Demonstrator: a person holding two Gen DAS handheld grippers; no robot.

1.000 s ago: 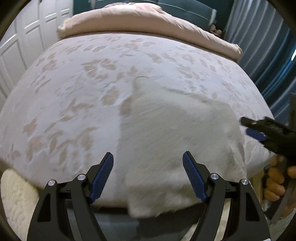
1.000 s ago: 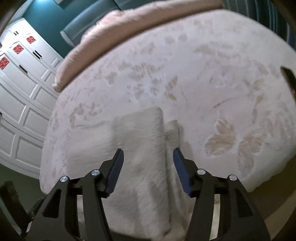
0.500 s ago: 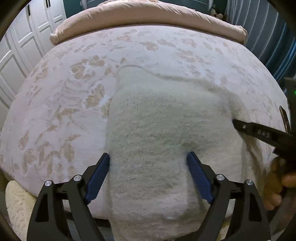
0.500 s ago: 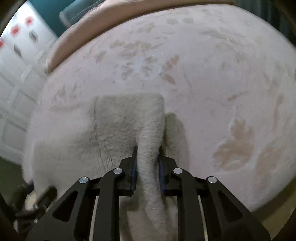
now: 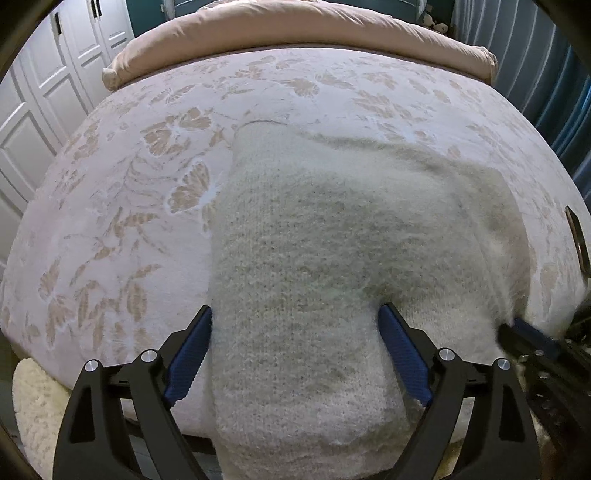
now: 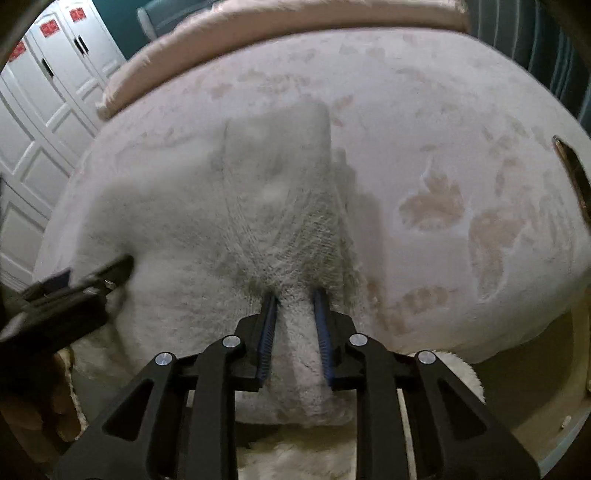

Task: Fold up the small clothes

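Clamped by right gripper (image 6: 295, 325) on near-right edge of knit garment (image 5: 314, 258) — left gripper (image 5: 295, 350) opening, astride near-left hem, pads not pressing — length running away across bed (image 5: 129, 221).

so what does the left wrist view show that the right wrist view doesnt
Only the left wrist view shows the left gripper from behind, its jaws opening, wide to either side of the near edge of the cream knit garment, and the garment's knit texture in sharp focus.

Only the right wrist view shows the right gripper with its jaws shut on a pinched ridge of the garment, and red labels on the white cupboard doors.

Both show the garment lying on the floral bedspread, the pink rolled duvet at the far end, and the other gripper at the frame edge.
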